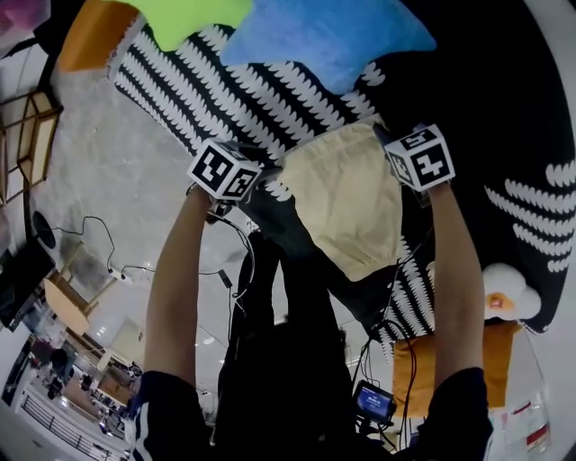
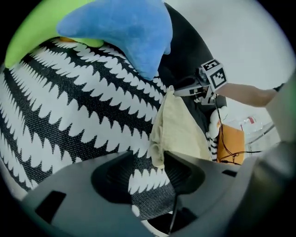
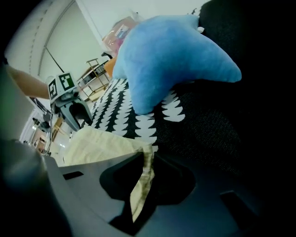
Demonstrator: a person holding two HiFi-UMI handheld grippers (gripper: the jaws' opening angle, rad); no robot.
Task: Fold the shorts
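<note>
An orange cushion [image 1: 90, 36] and a green cushion [image 1: 184, 18] lie at the far left on a black-and-white patterned cover [image 1: 207, 81]. A blue star-shaped cushion [image 1: 333, 36] sits just right of them.

The left gripper [image 2: 147, 159] points down at the cover on the left side of the shorts [image 1: 346, 203]. Its jaws stand apart, and the patterned cover shows through the gap between them. The shorts' far left corner is bunched up at the tip of the right-hand jaw, and the pads are not pressing on it.

The shorts are pale cream, plain and softly creased. They lie flat in the middle of the scene, between the two outstretched arms. Their far edge runs from one gripper to the other, rising a little toward the right. From there the cloth narrows toward the person and ends in a rounded near edge. The far part rests on the patterned cover, and the near end lies over darker ground. No waistband or leg opening can be made out in the head view.

The right gripper [image 3: 147, 159] is at the far right corner of the shorts. Its jaws are closed on a thin doubled strip of the cream cloth, which stands on edge between them. The rest of the garment spreads away to its left. Plain black fabric [image 1: 486, 90] covers the surface to the right of this gripper.
</note>
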